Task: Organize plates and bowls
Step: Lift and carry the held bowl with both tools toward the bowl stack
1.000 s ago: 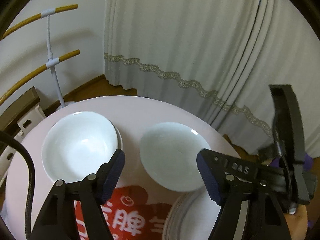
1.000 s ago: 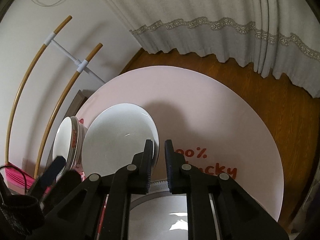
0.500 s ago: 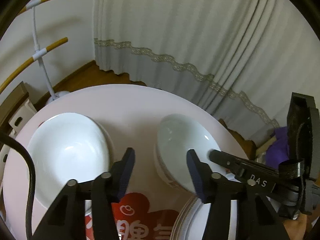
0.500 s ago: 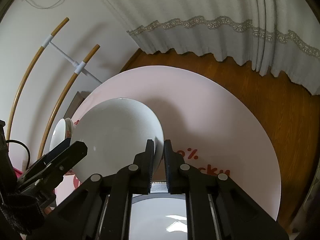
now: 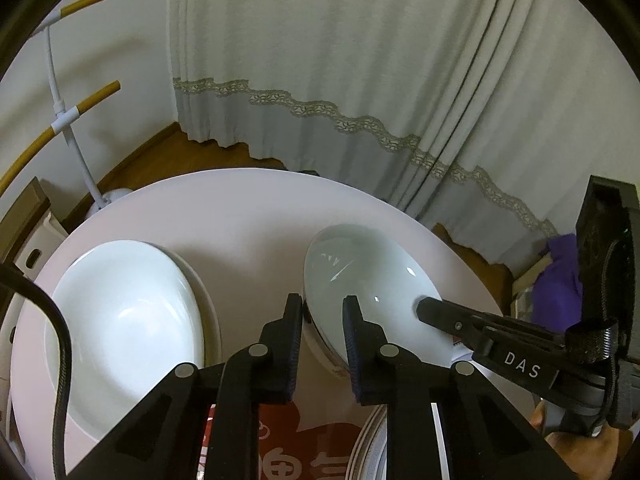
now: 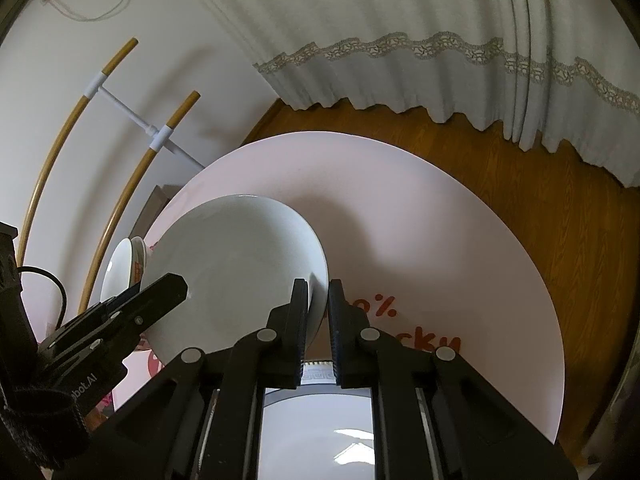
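Both hand-held grippers, left [image 5: 322, 322] and right [image 6: 318, 312], clamp glossy white ceramic bowl [image 5: 372, 280] rim; stacking onto far-left white bowls [image 5: 128, 320] remains

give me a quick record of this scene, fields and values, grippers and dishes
surface: round pink table
held bowl: white bowl, tilted, gripped on opposite rims
left gripper: closed on the bowl's rim
right gripper: closed on the bowl's rim
other bowl: white bowl stack, on the table
plates: plate stack, below the held bowl
background: curtain
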A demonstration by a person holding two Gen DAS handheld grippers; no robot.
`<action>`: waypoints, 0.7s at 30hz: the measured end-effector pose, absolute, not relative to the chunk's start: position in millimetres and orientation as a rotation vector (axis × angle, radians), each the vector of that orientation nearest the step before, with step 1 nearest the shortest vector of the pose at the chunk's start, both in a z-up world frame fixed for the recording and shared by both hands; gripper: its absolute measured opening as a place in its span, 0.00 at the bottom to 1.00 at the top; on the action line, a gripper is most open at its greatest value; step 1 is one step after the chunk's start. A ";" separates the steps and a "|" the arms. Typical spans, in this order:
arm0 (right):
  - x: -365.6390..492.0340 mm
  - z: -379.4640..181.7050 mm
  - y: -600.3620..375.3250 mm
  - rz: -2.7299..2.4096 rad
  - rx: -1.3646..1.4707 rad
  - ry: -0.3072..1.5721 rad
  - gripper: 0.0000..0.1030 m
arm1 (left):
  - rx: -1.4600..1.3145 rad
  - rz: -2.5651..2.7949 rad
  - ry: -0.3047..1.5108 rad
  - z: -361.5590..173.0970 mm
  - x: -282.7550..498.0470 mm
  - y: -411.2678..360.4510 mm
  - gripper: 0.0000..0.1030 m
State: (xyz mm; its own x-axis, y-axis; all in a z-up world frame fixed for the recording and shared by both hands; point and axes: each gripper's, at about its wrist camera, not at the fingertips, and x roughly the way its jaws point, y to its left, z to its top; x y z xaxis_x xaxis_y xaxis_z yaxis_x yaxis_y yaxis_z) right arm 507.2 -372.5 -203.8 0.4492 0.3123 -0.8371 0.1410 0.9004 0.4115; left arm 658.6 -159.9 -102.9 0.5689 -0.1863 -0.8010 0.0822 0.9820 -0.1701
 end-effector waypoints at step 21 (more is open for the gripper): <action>501.2 -199.9 -377.2 0.122 0.488 1.077 0.10 | -0.163 -0.217 0.920 -84.5 635.7 -136.6 0.13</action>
State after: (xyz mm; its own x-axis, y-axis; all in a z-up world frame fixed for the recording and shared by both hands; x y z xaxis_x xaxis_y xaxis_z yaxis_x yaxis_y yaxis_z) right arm 501.2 -377.2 -199.9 0.4789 0.3286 -0.8141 0.1378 0.8877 0.4394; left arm 635.7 -136.6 -84.5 0.5863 -0.2543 -0.7692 0.1155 0.9660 -0.2313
